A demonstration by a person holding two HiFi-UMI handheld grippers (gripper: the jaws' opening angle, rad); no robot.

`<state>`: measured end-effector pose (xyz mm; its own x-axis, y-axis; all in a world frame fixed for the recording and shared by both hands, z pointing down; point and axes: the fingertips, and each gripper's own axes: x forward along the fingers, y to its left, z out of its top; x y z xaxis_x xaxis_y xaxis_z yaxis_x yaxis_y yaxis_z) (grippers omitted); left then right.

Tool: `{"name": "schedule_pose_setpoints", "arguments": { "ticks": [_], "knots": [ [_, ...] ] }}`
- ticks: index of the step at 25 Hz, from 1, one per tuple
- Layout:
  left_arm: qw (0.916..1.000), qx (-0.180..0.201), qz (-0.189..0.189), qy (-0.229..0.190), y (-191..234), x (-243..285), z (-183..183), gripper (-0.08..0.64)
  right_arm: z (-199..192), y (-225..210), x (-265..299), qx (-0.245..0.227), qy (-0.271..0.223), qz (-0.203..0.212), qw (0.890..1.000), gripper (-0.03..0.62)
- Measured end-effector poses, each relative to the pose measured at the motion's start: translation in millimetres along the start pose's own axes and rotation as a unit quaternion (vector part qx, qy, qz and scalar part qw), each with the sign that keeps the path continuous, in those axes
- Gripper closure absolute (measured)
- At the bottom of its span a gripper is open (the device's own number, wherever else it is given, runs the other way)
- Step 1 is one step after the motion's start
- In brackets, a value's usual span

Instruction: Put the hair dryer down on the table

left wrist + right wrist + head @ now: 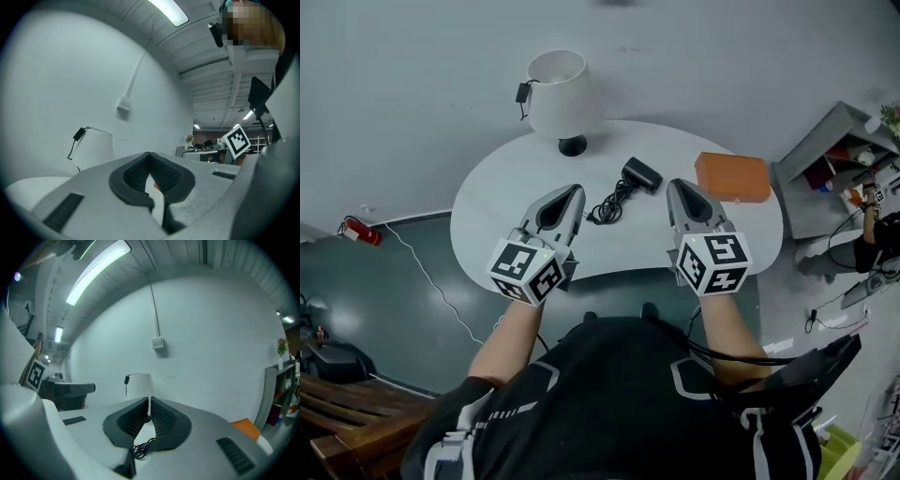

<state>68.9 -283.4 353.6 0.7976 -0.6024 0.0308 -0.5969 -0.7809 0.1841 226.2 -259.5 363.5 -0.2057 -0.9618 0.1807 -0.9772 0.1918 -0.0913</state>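
Observation:
A black hair dryer [641,174] lies on the white table [497,202] between my two grippers, its coiled black cord [607,205] trailing toward me. The cord [142,449] also shows low between the right jaws. My left gripper [576,194] hovers over the table left of the cord, shut and empty. My right gripper [675,187] hovers just right of the dryer, its jaws together at the tips and holding nothing. In the left gripper view the left gripper [150,157] points at the wall; in the right gripper view the right gripper [149,402] points toward the lamp.
A white table lamp [562,94] with a black base stands at the table's far edge, also seen as lamp [93,147] and lamp [139,386]. An orange box [732,176] lies at the right end. A grey shelf unit [839,159] stands right of the table.

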Motion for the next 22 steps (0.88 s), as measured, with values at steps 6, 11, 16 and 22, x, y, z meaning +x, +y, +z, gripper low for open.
{"name": "schedule_pose_setpoints", "arguments": {
  "ticks": [6,11,16,22],
  "knots": [
    [0.9997,-0.002,0.022,0.006,-1.8,11.0,0.9,0.555,5.5,-12.9,3.7,-0.009,-0.002,0.017,1.0,0.563],
    [0.9982,0.002,0.06,0.003,2.7,14.8,-2.5,0.555,8.0,-19.4,5.2,-0.013,-0.006,0.027,1.0,0.563],
    [0.9982,0.005,0.06,-0.004,-3.6,18.0,-1.1,0.555,10.5,-24.0,7.0,-0.03,-0.009,0.032,0.999,0.565],
    [0.9977,-0.01,0.067,-0.004,-3.1,17.0,-0.2,0.555,12.1,-25.9,7.0,-0.031,-0.012,0.037,0.999,0.565]
  ]
}}
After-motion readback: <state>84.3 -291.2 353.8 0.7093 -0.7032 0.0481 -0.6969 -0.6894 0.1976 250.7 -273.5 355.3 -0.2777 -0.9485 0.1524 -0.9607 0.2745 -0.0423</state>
